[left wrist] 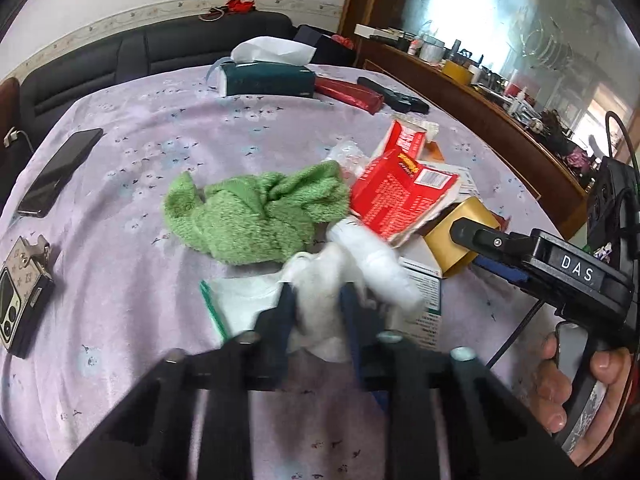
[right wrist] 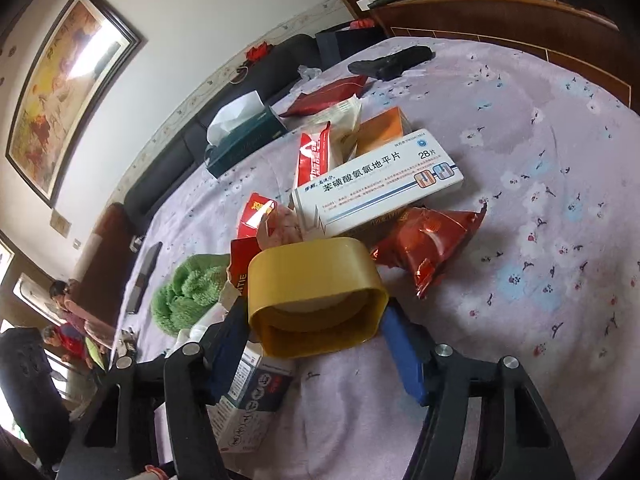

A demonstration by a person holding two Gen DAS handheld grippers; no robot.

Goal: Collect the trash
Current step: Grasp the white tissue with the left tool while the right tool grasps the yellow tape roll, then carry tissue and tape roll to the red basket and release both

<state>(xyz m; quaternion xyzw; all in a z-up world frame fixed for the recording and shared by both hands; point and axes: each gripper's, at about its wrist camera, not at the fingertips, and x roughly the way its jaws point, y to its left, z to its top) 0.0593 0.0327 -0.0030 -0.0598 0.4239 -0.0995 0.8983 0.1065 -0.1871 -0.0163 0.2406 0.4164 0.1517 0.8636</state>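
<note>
My left gripper (left wrist: 318, 300) is shut on a crumpled white tissue (left wrist: 320, 304) just above the purple tablecloth, in front of a green towel (left wrist: 256, 212). A white bottle (left wrist: 376, 264) lies blurred beside the tissue. My right gripper (right wrist: 316, 332) is shut on a gold box (right wrist: 316, 292), which also shows in the left wrist view (left wrist: 460, 236). Beyond it lie a white medicine box (right wrist: 380, 180), a torn red carton (left wrist: 396, 196) and a red foil snack bag (right wrist: 428, 240).
A teal tissue box (left wrist: 268, 78), a dark red pack (left wrist: 348, 94) and a black remote (left wrist: 392, 94) lie at the table's far side. Two phones (left wrist: 60, 168) lie at the left. A sofa stands behind; a wooden sideboard (left wrist: 480, 112) stands at the right.
</note>
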